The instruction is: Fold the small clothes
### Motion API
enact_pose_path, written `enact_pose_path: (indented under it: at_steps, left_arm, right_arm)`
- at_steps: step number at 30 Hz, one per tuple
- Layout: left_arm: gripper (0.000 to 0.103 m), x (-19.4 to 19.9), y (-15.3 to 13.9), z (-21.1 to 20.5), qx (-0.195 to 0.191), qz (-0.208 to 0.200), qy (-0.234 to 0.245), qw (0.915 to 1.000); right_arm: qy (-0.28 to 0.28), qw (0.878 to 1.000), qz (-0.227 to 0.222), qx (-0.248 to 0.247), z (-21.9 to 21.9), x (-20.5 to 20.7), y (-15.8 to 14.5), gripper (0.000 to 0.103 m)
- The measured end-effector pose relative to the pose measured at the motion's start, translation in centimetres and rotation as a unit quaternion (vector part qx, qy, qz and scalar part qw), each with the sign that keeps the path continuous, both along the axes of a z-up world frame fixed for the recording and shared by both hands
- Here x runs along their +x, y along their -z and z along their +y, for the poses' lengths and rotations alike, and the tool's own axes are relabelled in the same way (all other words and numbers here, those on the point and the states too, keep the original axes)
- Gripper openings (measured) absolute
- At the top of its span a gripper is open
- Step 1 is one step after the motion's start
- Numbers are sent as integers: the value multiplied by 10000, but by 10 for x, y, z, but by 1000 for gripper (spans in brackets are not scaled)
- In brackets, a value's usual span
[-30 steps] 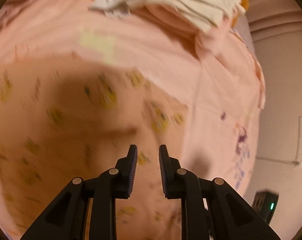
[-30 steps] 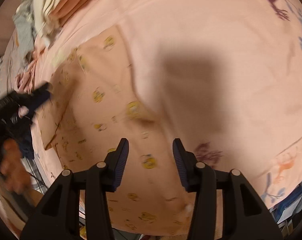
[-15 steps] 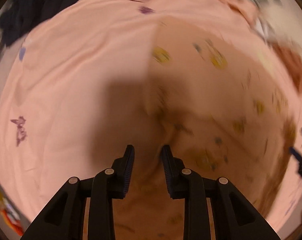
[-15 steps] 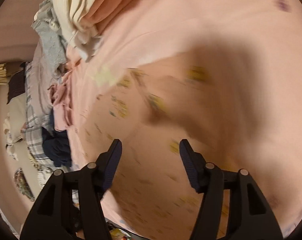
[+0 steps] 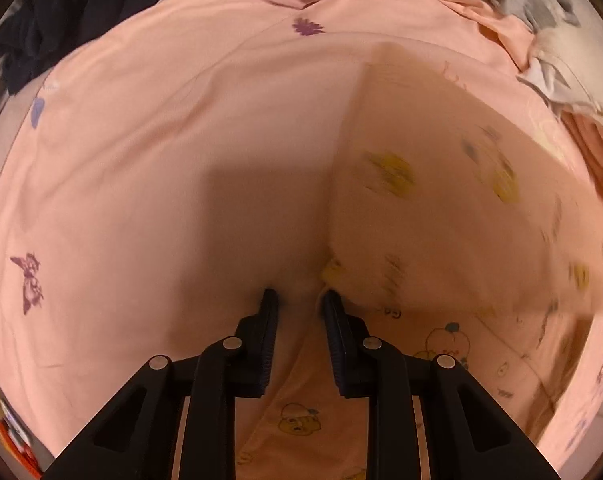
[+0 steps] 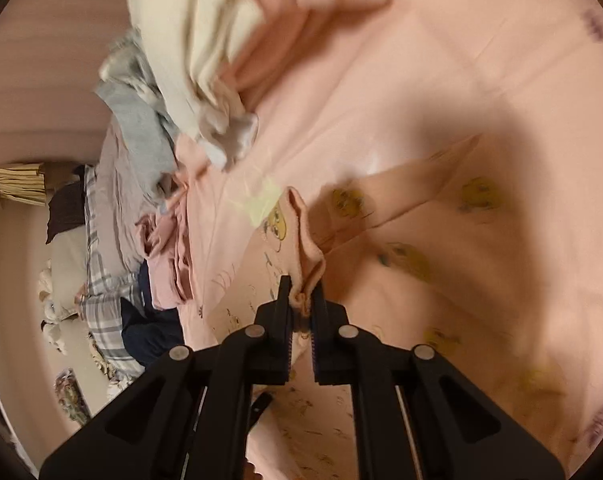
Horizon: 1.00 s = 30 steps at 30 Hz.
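On our left, the left gripper (image 5: 299,296) points down at the pink bedsheet (image 5: 141,160), its jaws narrow, a fold of the peach garment (image 5: 441,220) with yellow cartoon prints between them; we cannot tell whether the pads press it. On the right, the right gripper (image 6: 301,294) is closing, pinching the garment's bunched hem. Beyond lies a pile of clothes (image 6: 181,92).

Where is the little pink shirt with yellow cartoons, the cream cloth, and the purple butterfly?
little pink shirt (image 6: 381,264), right wrist view, on its printed front.
cream cloth (image 6: 189,40), right wrist view, on its folded middle.
purple butterfly (image 5: 29,282), left wrist view, on its wings, printed on the sheet.
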<state>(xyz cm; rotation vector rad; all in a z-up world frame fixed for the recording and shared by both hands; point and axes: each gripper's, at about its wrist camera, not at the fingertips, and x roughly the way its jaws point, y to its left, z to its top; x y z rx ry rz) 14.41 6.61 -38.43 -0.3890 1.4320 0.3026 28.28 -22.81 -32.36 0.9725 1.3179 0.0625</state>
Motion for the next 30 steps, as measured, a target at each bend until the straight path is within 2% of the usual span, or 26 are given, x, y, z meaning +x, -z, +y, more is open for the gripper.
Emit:
enact_pose_path:
  at_steps: [2, 5, 9, 11, 12, 14, 15, 17, 20, 22, 23, 24, 25, 26, 28, 30]
  left_arm:
    - [26, 1, -1, 0, 23, 42, -53, 10000]
    - [26, 3, 3, -7, 174, 59, -14, 9998]
    - [26, 0, 0, -6, 192, 198, -173, 9995]
    - [26, -5, -10, -1, 13, 306, -204, 9993]
    - [26, -9, -21, 0, -265, 208, -156, 9993]
    - [26, -15, -40, 1, -371, -112, -133, 9992]
    - [26, -15, -52, -1, -204, -299, -72, 9993]
    - [26, -4, -62, -11, 133, -528, 192, 9983]
    - [26, 21, -50, -25, 164, -620, 438, 9970]
    - [25, 33, -25, -37, 59, -500, 486, 9975]
    - [25, 38, -6, -42, 245, -141, 566, 9980]
    - [25, 39, 11, -48, 455, 95, 684, 9966]
    - [25, 35, 5, -57, 768, -224, 822, 9934]
    - [25, 33, 3, -63, 935, -219, 996, 9904]
    - [25, 26, -3, -71, 1093, -94, 1429, 9836]
    - [25, 14, -6, -59, 1031, 107, 1415, 9845]
  right_arm:
    - [125, 9996, 96, -243, -13, -14, -3, 8]
    - [144, 9971, 468, -575, -27, -34, 12, 8]
    - [-243, 9851, 936, -1424, -28, -47, 36, 9]
    - [-167, 9846, 905, -1486, -28, -52, 37, 9]
    - [-175, 9852, 916, -1439, -29, -53, 37, 10]
    - [-446, 9803, 1071, -1597, -24, -50, 34, 16]
    - [-631, 9743, 1166, -1823, -19, -49, 28, 16]
    - [-777, 9711, 1004, -2023, -16, -50, 12, 16]
    - [-755, 9746, 591, -2023, -11, -48, -7, 16]
    - [-968, 9756, 470, -1916, 1, -40, -1, 15]
    - [-1062, 9753, 458, -1881, 6, -37, 6, 14]
    - [-1204, 9733, 529, -1882, 10, -33, 18, 7]
    - [-1321, 9674, 722, -2035, 13, -36, 33, 6]
    - [-1425, 9585, 1065, -2230, 14, -36, 50, 1]
    - [-1226, 9644, 1025, -2107, 5, -44, 55, 0]
    - [-1099, 9677, 1135, -1965, -4, -53, 48, 1]
